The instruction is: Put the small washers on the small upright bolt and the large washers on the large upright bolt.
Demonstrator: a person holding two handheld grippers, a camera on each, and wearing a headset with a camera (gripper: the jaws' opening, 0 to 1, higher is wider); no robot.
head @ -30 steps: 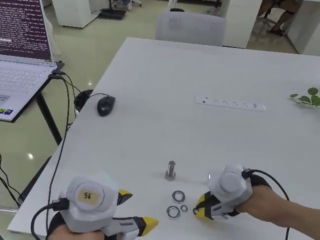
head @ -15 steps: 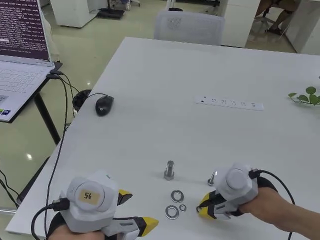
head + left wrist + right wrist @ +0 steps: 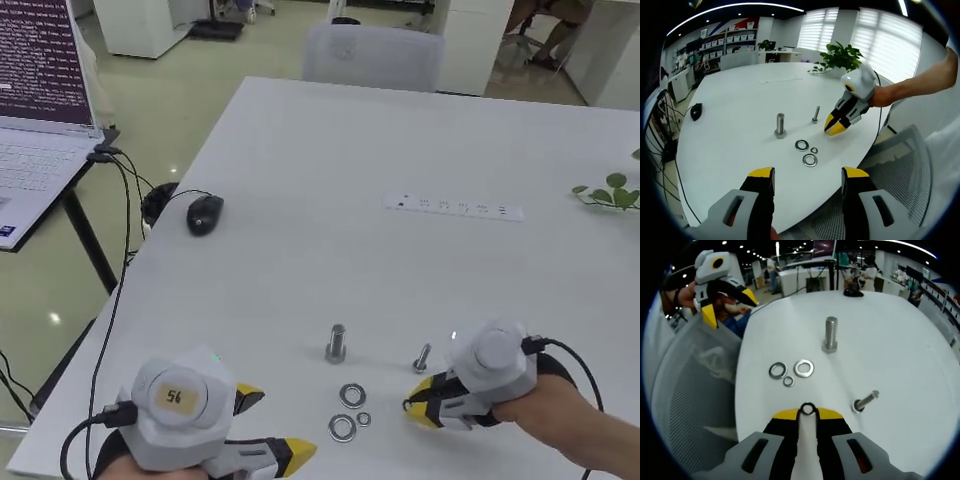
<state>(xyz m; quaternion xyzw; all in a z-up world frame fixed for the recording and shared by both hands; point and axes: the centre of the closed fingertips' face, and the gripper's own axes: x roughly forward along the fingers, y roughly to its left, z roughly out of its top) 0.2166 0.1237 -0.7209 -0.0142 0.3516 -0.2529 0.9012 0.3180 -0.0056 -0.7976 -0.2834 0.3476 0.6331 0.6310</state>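
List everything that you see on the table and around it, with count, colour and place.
large bolt: 1, silver, upright, near front edge
small bolt: 1, silver, right of large bolt
large washers: 2, silver, flat before large bolt
loose small washer: 1, silver, beside large washers
held small washer: 1, silver, at right gripper's tips
mouse: 1, black, table's left edge
power strip: 1, white, mid-table
laptop: 1, far left
chair: 1, grey, beyond table
plant: 1, green, right edge
table: 1, white
left gripper: open, front left
right gripper: shut, front right
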